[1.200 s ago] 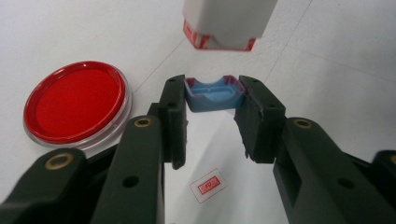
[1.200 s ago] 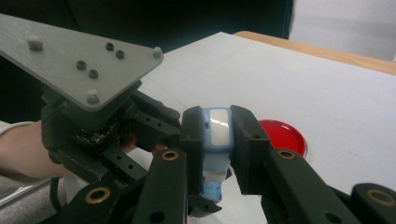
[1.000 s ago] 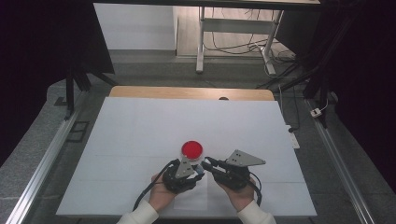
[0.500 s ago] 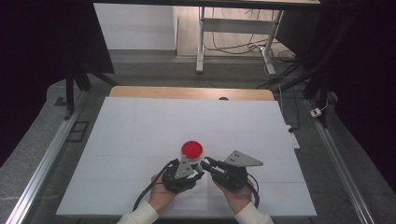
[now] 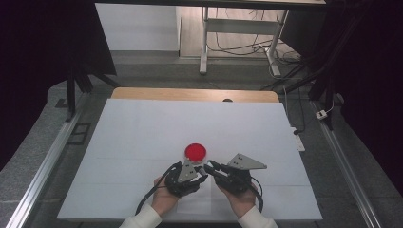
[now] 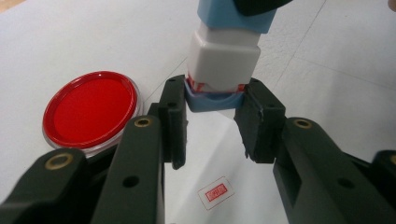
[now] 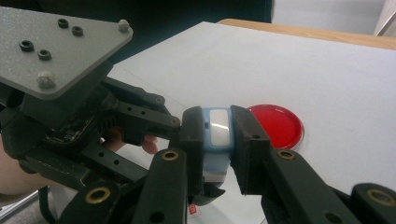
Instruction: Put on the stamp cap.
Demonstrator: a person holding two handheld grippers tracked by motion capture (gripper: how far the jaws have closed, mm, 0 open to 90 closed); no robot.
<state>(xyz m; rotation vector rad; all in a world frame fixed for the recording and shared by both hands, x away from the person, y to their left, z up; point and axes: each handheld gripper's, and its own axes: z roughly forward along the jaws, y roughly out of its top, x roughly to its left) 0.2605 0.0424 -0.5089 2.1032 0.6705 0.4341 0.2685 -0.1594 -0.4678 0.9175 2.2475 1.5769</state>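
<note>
The blue-and-white block-shaped stamp [image 6: 223, 65] is hanging just above the white table sheet [image 5: 142, 128], near the person's edge of the table, caught between the two tools at once. In the left gripper view the left gripper [image 6: 212, 121] is pressing its two black jaws against the stamp's lower blue cap, one pad on each side, with the white body and the blue upper part rising above them. In the right gripper view the right gripper [image 7: 217, 135] is clamping the blue upper part of the same stamp [image 7: 215, 135] between its own pads, so both tools are closing on it from opposite ends. From the high view the two grippers are meeting tip to tip, the left gripper [image 5: 202, 172] and the right gripper [image 5: 212, 167] almost touching, each in one of the person's hands.

Directly under the stamp, a small red square imprint [image 6: 215, 192] is lying on the sheet.

Just beyond the jaws, a round red ink pad in a clear rimmed dish [image 5: 195, 152] is sitting open on the sheet, close to the stamp but apart from it. Farther off, the bare wooden table edge [image 5: 190, 94] is showing past the sheet.
</note>
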